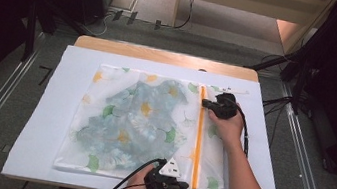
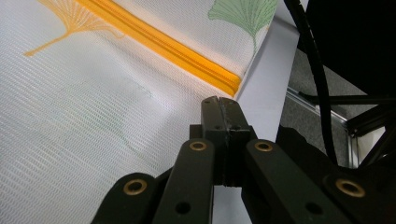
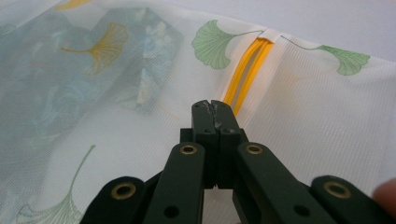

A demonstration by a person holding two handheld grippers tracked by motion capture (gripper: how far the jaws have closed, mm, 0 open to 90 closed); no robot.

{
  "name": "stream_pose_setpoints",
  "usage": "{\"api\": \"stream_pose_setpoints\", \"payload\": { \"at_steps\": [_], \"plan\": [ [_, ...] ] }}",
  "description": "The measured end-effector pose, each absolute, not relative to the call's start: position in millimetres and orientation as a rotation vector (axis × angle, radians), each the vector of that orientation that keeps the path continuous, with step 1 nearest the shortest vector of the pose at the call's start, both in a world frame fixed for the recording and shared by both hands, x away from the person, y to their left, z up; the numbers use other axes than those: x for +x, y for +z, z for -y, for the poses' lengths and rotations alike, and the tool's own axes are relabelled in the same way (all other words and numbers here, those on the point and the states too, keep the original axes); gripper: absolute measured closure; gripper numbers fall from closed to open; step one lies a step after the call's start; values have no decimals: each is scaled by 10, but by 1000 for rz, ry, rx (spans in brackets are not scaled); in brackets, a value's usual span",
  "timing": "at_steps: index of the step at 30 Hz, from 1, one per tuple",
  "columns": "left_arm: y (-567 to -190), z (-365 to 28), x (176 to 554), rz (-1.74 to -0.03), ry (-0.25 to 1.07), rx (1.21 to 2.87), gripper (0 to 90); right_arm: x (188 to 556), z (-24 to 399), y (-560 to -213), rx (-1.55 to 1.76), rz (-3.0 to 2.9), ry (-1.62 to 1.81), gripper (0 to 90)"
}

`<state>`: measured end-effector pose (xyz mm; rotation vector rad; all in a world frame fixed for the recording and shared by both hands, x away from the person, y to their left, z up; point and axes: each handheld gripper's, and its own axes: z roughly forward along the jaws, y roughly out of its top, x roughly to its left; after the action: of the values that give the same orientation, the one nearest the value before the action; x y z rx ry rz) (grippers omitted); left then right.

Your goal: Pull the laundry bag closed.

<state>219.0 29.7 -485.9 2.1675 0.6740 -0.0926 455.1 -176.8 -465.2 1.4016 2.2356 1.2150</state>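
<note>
A white mesh bag (image 1: 117,117) printed with ginkgo leaves lies flat on the table, with a blue-grey flowered garment (image 1: 138,115) inside it. An orange zipper (image 1: 198,139) runs down the bag's right side. My left gripper (image 1: 183,186) is shut, its tips on the mesh at the zipper's near end (image 2: 229,84). My right gripper (image 1: 205,103) is shut near the zipper's far end. In the right gripper view the zipper (image 3: 247,65) gapes open beyond my shut jaws. Whether either gripper pinches anything is hidden.
A white sheet (image 1: 72,85) covers the wooden table (image 1: 162,54), with margins around the bag. Cables (image 1: 117,185) trail off the front edge. Stands and rails flank the table on the grey floor.
</note>
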Motion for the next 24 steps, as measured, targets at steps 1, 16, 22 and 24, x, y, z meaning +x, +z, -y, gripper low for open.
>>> {"api": "stream_pose_setpoints", "payload": {
  "at_steps": [1,16,22,24],
  "plan": [
    [-4859,-297,2190,-674,-93,2167,900,4569,1770,-4659,1406,-2242,1212,900],
    [-4861,-299,2191,-679,-96,2166,900,4797,1735,-4652,1437,-2226,1201,900],
    [-4862,-300,2196,-679,-102,2163,900,4887,1737,-4661,1466,-2214,1204,900],
    [-4862,-301,2195,-681,-104,2163,900,4920,1732,-4670,1468,-2215,1200,900]
  ]
}}
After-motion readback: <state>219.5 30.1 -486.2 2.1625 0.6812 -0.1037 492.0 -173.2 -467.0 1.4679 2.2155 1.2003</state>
